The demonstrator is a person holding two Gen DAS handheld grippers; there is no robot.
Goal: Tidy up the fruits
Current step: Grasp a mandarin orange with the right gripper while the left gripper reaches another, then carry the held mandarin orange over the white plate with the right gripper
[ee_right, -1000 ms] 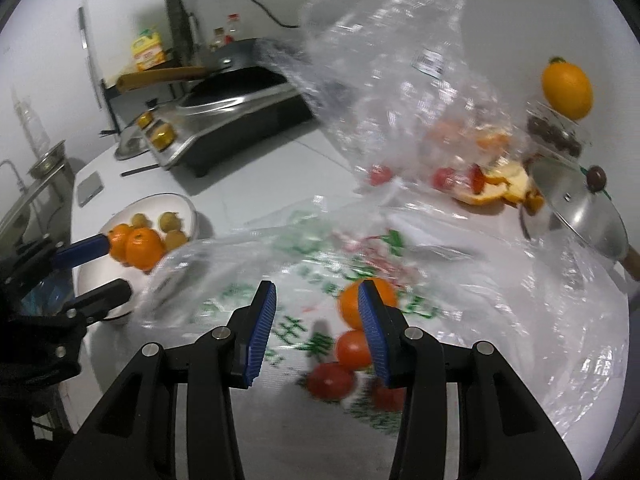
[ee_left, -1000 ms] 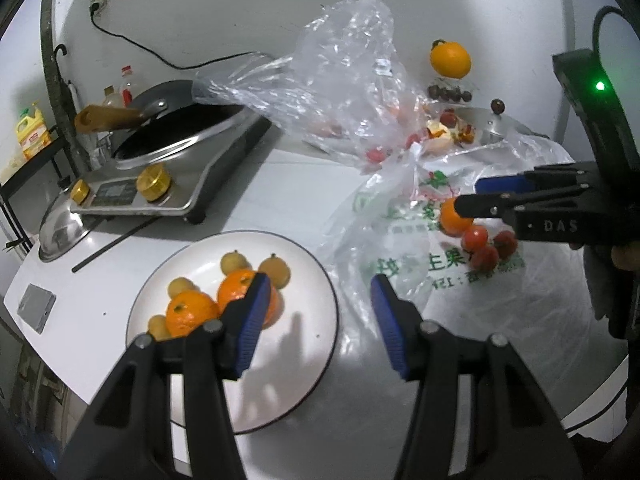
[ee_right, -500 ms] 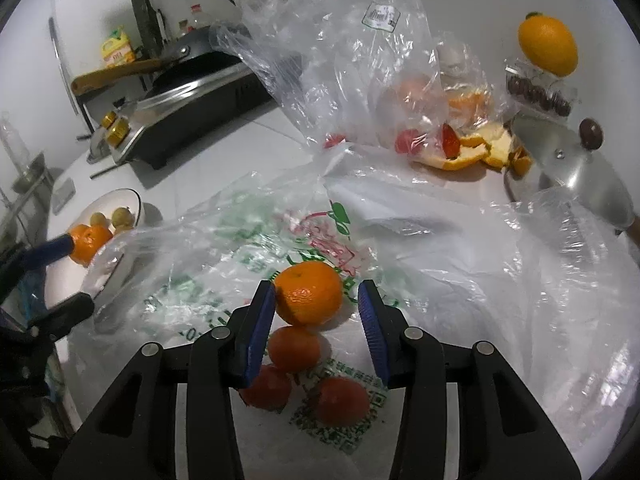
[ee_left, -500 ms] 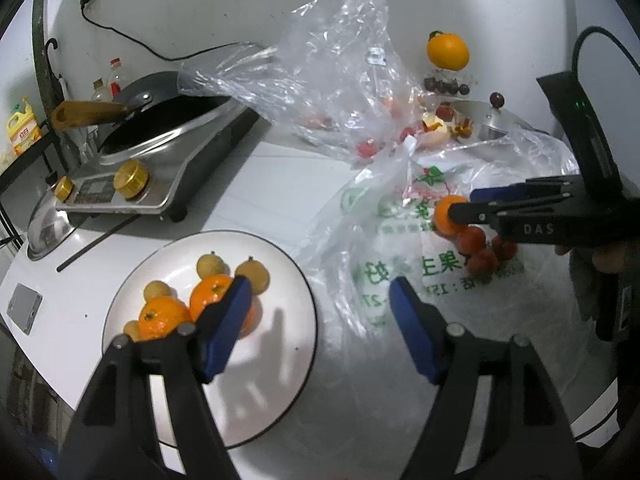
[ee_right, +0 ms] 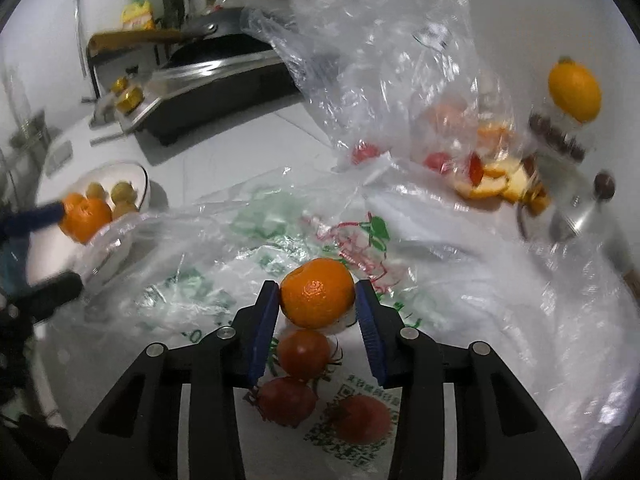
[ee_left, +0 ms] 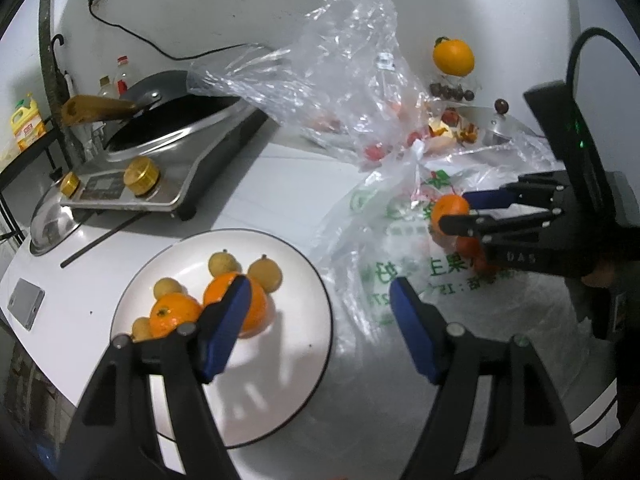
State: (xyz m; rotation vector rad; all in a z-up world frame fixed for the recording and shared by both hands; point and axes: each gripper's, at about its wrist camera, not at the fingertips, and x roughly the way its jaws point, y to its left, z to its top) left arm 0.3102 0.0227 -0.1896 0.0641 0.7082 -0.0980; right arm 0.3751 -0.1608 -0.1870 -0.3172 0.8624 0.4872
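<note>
In the right wrist view the left side of the frame is smeared: the plate (ee_right: 138, 178) and the left claw (ee_right: 52, 248) there have soft edges. At the right, the pot lid (ee_right: 576, 210) and the dark fruits (ee_right: 558, 136) are streaked too. The fruit inside the clear bag (ee_right: 384, 80) shows only as hazy red and orange patches. In the left wrist view the right claw (ee_left: 454, 216) covers part of the tomatoes (ee_left: 474, 250), and the printed bag (ee_left: 400, 264) hides the tabletop (ee_left: 260, 200) beneath.

A round orange mandarin (ee_right: 317, 298) sits on the printed plastic bag (ee_right: 248, 264), three red tomatoes (ee_right: 303, 354) just beside it. Two more mandarins (ee_left: 208, 312) and small yellowish fruits (ee_left: 224, 263) lie on the white plate (ee_left: 296, 344).
</note>
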